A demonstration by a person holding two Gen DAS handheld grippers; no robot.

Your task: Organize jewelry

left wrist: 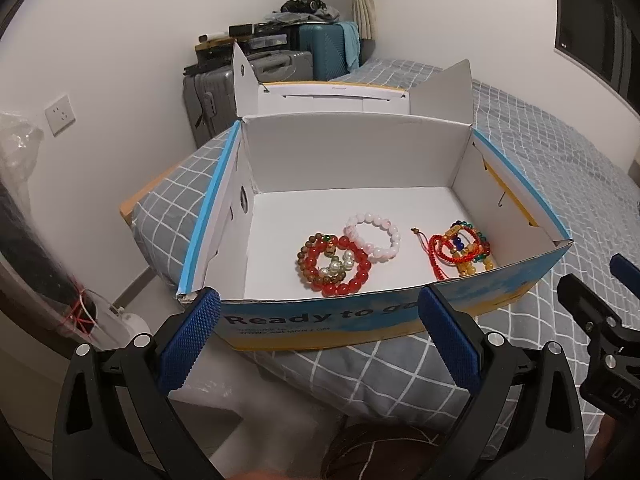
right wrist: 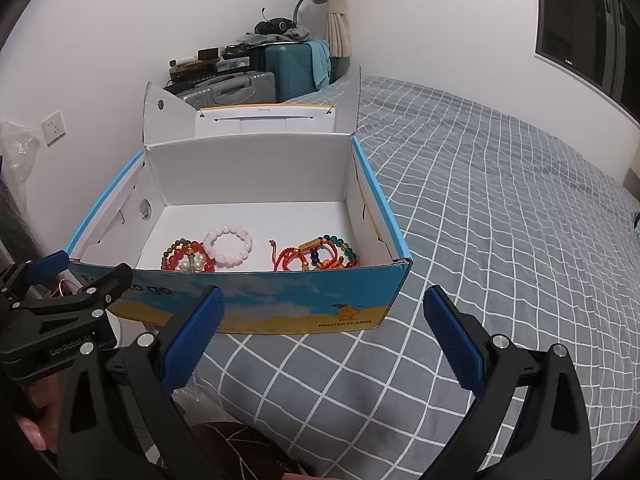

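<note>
Both tongs, left gripper (left wrist: 318, 334) & right gripper (right wrist: 324, 334), wide open, empty; bracelets (left wrist: 334, 262) in box (left wrist: 360, 316) prob. light, slippery, loose — pinch across bead strand.

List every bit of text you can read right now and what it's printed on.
"Ready to go": box front, end hidden by a finger.
"PROTECTCAMEL": box front, under the camel logo.
"Gen Robot.AI": left gripper body.
"DAS": right gripper body, cut off.
Small print under the slogan: blurred.

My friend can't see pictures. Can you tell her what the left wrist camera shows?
An open cardboard box sits on a grey checked bed, holding bead bracelets: a red one, a pale pink one and a tangled colourful bunch. The left gripper, open and empty, is just in front of the box.
</note>
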